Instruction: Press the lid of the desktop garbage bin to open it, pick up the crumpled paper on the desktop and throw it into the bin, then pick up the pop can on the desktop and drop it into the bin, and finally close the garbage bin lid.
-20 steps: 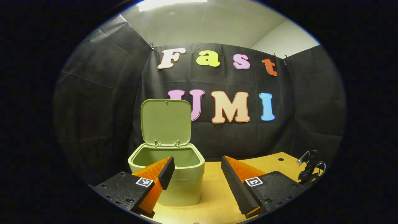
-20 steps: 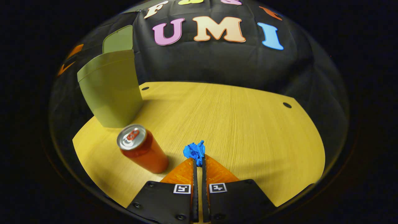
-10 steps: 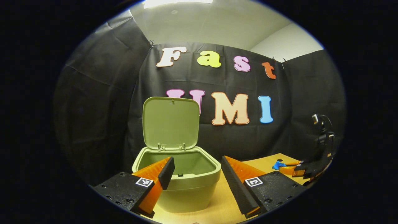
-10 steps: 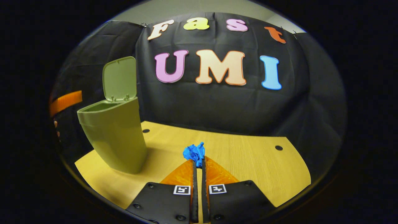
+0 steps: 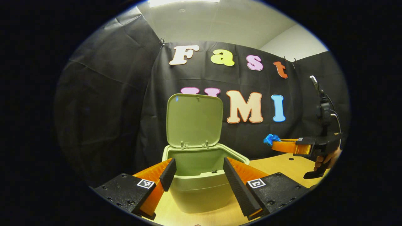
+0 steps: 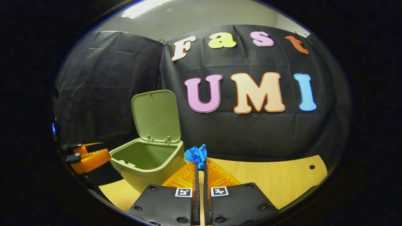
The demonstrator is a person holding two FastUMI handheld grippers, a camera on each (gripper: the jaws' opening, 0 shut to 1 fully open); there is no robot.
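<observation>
Right gripper (image 6: 199, 163) has its fingers nearly together, pinching the crumpled paper (image 6: 196, 154) at the very tips. You hold it up off the desktop (image 6: 267, 182), near the garbage bin (image 6: 147, 163) but to its right, not yet over the opening. The left gripper view shows the same thing from the side: paper (image 5: 270, 138) at the tip, short of the bin's rim (image 5: 232, 153). Lid (image 6: 156, 116) stands upright on its hinge, bin open. Left gripper (image 5: 198, 175) is spread wide, holding nothing, sitting just in front of the bin. Pop can isn't visible right now, so can't place it.

Risks, as I judge them: the grip is only on the tip, and most of the wad sticks out past the fingers, so a quick swing could shake it loose early. Release before you're above the opening and it lands on the desk or bounces off the rim. Come in too high or far back and you could knock the lid and tip it shut. Your left gripper sits close to the bin; watch for a clash.
</observation>
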